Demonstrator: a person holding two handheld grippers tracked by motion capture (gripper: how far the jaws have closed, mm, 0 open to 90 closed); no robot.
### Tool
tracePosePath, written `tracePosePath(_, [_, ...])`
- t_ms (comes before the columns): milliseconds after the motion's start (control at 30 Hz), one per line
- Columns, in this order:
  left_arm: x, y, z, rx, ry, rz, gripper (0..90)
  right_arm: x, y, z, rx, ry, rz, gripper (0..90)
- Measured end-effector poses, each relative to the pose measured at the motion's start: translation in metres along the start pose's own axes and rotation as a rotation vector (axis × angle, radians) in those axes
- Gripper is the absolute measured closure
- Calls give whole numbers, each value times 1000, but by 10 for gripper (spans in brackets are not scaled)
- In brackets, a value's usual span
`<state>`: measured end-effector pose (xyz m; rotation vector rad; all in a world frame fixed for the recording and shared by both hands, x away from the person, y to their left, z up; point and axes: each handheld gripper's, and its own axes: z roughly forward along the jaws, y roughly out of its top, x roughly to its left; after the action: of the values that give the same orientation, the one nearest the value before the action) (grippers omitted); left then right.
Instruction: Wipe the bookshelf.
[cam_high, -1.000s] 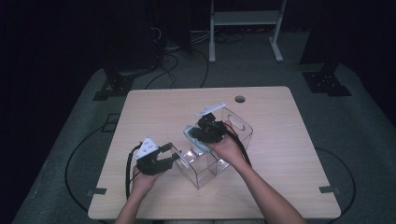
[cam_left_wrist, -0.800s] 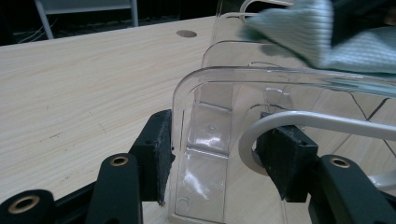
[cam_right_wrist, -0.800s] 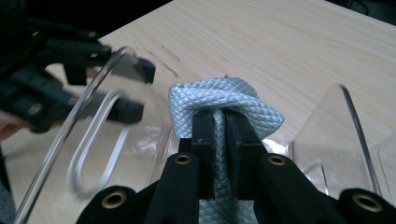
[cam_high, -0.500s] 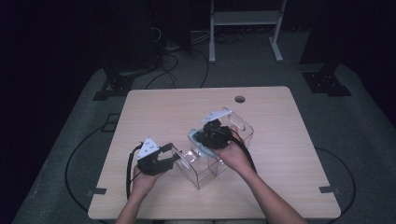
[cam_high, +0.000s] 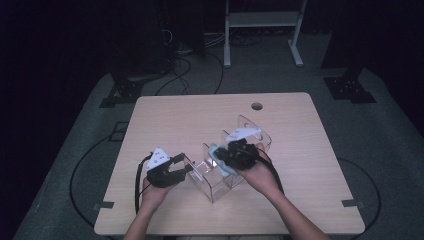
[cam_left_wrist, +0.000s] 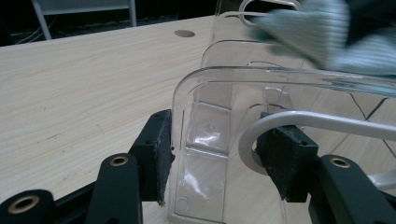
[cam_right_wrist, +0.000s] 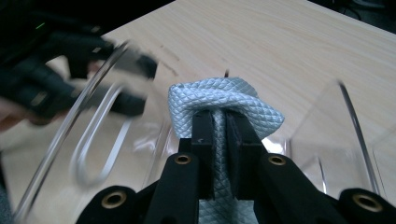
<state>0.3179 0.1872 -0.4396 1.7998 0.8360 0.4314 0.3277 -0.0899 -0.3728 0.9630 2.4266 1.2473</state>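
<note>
Cloth held over a clear box while the other gripper steadies its end wall.

The right gripper has its jaws pinched tight on a pale blue quilted cloth, bunched above the pads and hanging over the open top of the clear plastic box near the table's middle. The left gripper clamps the box's near end wall, one pad outside and one inside, with a white curved handle just before the inner pad. This looks like the wiping step: the next move calls for lowering the cloth into a compartment without knocking the walls. The inner dividers and the handle crowd the way down. The wooden table around the box is bare but for a cable hole.
</note>
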Motion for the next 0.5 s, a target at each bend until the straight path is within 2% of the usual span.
tracePosePath(100, [0,0,0,3,-4,2,456,3,-24,-21,-46,16,2,820])
tracePosePath(200, [0,0,0,3,-1,0,456,6,-40,-38,-80,31,1,821])
tracePosePath(300, [0,0,0,4,-3,1,455,7,-56,-52,-106,20,3,821])
tracePosePath(400, [0,0,1,2,-4,-7,455,-3,-68,-61,-122,-10,43,821])
tracePosePath(500, [0,0,1,1,-4,-7,455,-23,-78,-66,-139,-43,106,820])
